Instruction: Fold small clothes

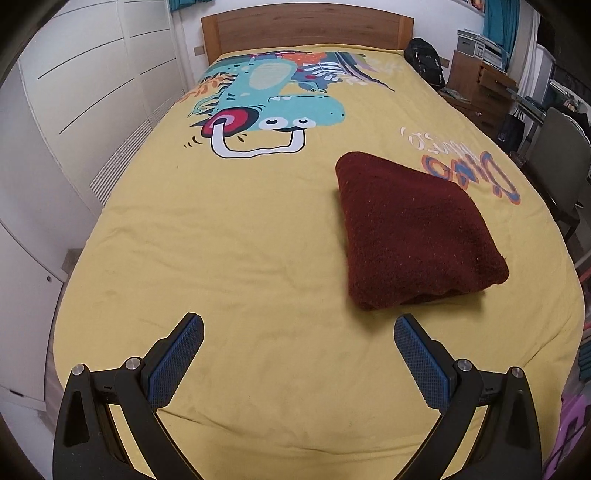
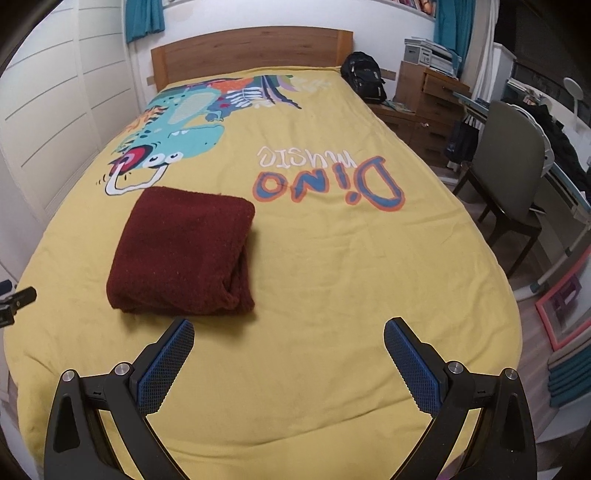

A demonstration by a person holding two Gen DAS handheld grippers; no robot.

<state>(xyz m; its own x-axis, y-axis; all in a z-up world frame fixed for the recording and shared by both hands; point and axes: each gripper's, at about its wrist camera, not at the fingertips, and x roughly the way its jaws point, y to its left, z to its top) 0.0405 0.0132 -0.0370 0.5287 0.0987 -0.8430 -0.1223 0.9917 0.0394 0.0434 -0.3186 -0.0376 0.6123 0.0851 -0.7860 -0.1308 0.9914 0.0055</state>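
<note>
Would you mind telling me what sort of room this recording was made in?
Most likely a child's bedroom: a bed with a dinosaur cover and wooden headboard, a wardrobe beside it, and a desk chair.

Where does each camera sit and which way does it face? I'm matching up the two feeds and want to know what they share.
Left wrist view: on the left gripper, open over the near end of the yellow bedspread, facing the headboard; folded dark red garment ahead to the right.
Right wrist view: on the right gripper, also open, facing the same way; the garment lies ahead to the left, and the left gripper's tip shows at the left edge.
Shared: bedspread, garment, headboard, black backpack.
</note>
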